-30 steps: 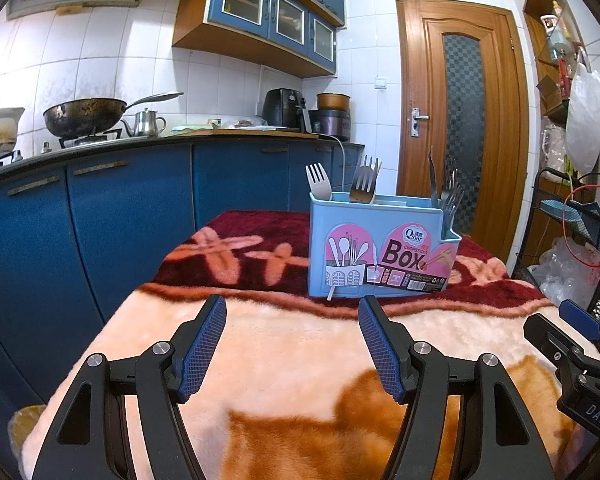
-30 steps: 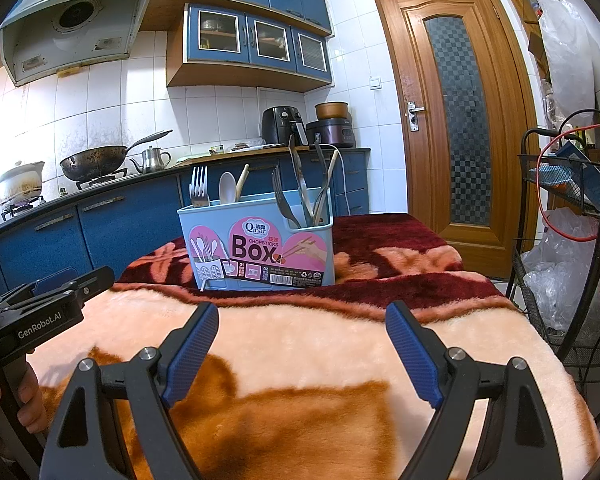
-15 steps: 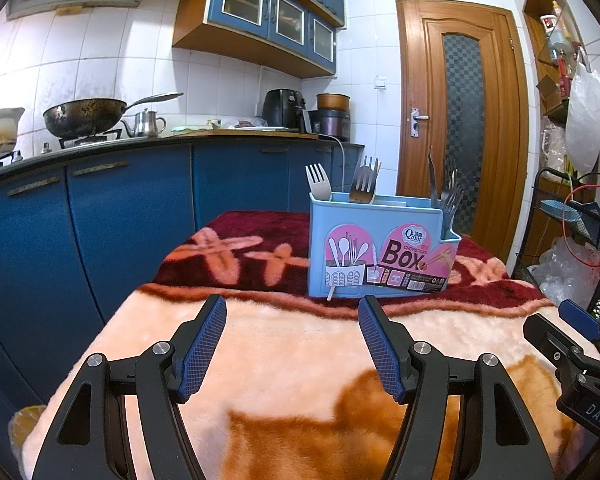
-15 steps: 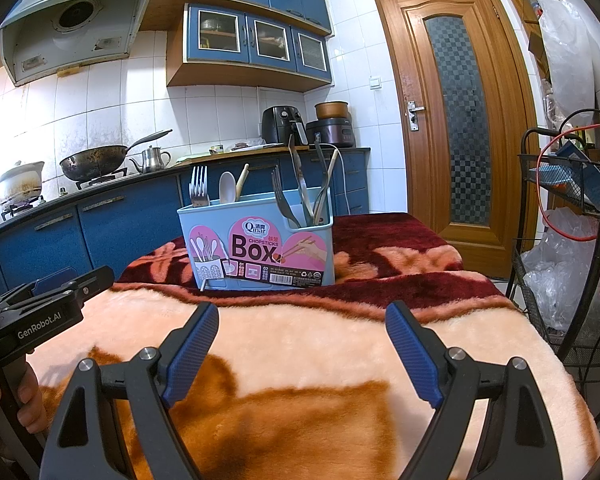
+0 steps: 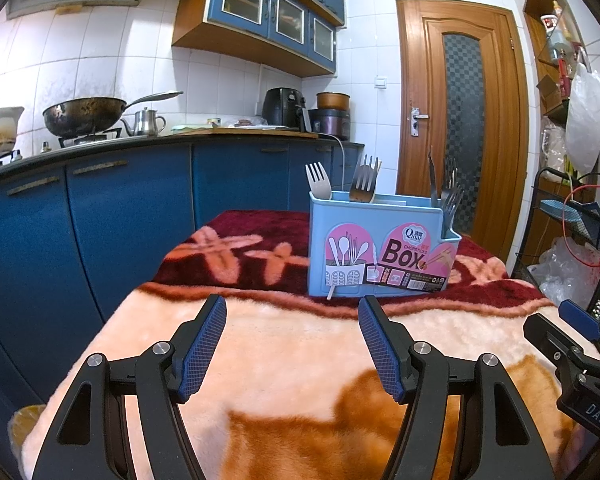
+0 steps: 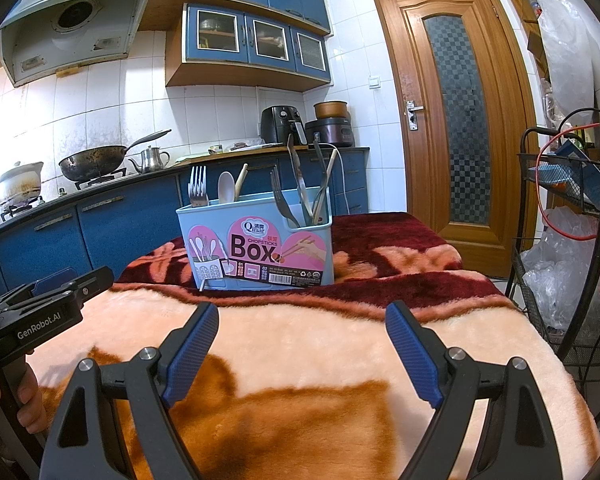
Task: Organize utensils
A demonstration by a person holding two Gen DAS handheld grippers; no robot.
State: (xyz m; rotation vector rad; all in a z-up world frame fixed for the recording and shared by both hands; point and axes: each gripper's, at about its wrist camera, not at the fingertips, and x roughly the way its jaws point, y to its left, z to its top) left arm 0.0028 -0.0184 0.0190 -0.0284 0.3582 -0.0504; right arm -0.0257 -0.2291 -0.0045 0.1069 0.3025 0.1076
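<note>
Right at the far side of the blanket-covered table (image 5: 300, 344) stands the light blue utensil box (image 6: 256, 240), upright, resting on the dark red band of the blanket with its pink "Box" label facing both grippers. At one end of the box, forks (image 6: 198, 188) stand tines up, with a pale spoon (image 6: 226, 186) and a wooden handle just beside them. The smaller compartment at the other end holds another fork (image 6: 280, 200) along with a few long metal handles and a wooden stick, all leaning against one another.

Nearer to me, the left gripper (image 5: 292, 344) hovers over the peach part of the blanket, its blue-padded jaws spread wide with nothing between them. The right gripper (image 6: 302, 350) hangs alongside it, jaws likewise wide apart and empty. Both sit well short of the box and touch nothing.

Beyond the table runs a counter over blue cabinets, carrying a blackened wok (image 5: 86, 116), a small metal kettle (image 5: 146, 122), a black air fryer (image 5: 282, 106) and a rice cooker (image 5: 332, 118). A wooden door (image 5: 462, 120) stands shut behind the box, and a black wire rack (image 6: 572, 240) holding plastic bags sits off to the right.
</note>
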